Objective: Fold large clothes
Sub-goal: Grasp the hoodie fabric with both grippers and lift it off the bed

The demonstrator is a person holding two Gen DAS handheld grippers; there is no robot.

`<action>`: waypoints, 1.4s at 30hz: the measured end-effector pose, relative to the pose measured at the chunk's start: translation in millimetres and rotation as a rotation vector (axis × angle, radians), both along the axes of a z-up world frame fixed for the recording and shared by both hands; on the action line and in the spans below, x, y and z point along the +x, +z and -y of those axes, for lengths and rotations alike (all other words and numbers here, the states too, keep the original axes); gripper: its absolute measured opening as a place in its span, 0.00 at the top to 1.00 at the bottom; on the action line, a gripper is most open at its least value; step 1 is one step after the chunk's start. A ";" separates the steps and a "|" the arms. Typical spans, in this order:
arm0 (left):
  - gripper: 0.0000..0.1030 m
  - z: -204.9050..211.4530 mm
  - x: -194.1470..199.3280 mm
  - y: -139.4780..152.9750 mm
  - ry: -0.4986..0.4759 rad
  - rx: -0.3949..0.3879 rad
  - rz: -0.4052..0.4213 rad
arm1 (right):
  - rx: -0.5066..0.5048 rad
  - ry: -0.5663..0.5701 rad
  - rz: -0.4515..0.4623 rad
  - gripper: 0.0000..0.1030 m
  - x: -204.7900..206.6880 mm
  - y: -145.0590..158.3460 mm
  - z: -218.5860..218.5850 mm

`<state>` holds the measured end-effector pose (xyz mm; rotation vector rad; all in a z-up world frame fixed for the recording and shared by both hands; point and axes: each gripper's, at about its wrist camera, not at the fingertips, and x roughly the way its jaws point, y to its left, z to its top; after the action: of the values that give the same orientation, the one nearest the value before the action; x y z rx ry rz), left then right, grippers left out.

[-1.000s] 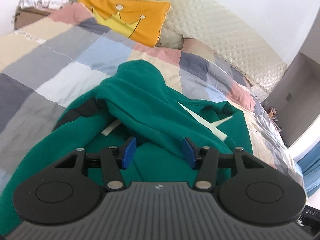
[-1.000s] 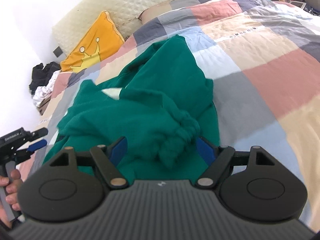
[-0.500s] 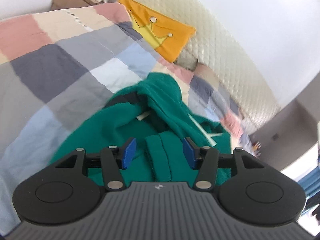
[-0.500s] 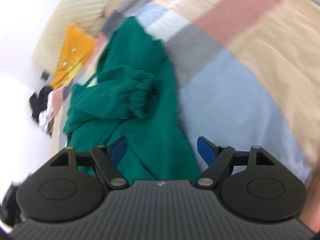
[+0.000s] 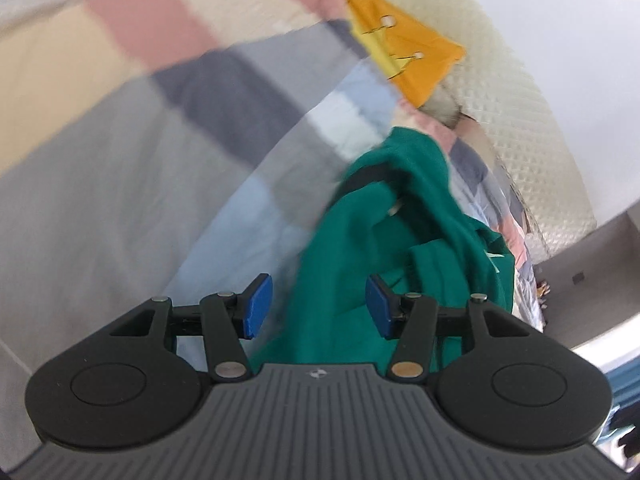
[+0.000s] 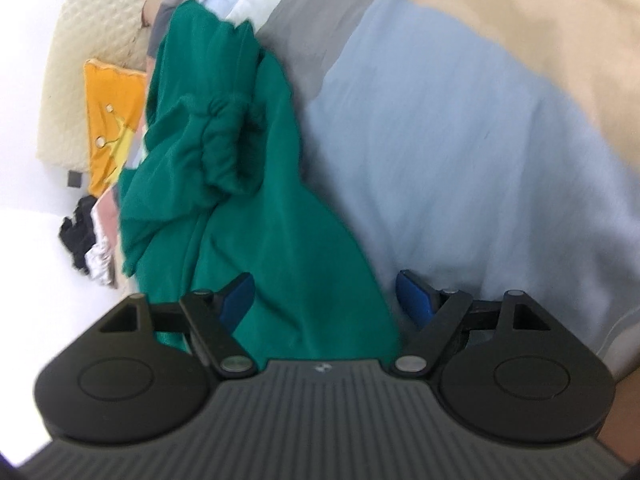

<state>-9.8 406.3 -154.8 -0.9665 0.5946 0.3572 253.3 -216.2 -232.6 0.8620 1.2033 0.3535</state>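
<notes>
Green hoodie (image 5: 384, 240) lying crumpled on the patchwork duvet (image 5: 120, 184), bunched into loose folds, hood end toward the quilted headboard (image 5: 520, 92). Left gripper (image 5: 319, 308) low over the hoodie's near edge, blue pads (image 5: 256, 304) spread wide, green cloth running up between them but touching neither pad. Nothing pinched. Seen from the left wrist, a dark band and a pale drawstring showing near the hoodie's far folds, blurred. Beyond the hoodie, toward the headboard, an orange cushion (image 5: 404, 52) with a yellow crown print, leaning against the quilting.

Over on the right: right gripper (image 6: 326, 300) also low over the hoodie (image 6: 248, 184), blue pads (image 6: 414, 300) parted wide, hem of the hoodie filling most of the gap, the rest of the gap over light blue duvet (image 6: 460, 152). Contact with the pads not clear through the blur. A gathered cuff bunched in the middle of the hoodie. Orange cushion (image 6: 112, 120) beyond the hoodie against the headboard (image 6: 84, 32), and a heap of dark and white clothes (image 6: 86, 240) off the duvet's far side, beside the cushion.
</notes>
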 end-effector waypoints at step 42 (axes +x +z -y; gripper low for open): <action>0.87 33.3 41.1 0.8 -0.284 -0.044 0.038 | 0.077 0.091 0.186 0.88 -41.0 55.0 -14.5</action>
<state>31.2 373.1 -154.0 -0.9136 0.6969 0.0727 212.3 -201.7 -177.6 0.8233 1.0639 0.5455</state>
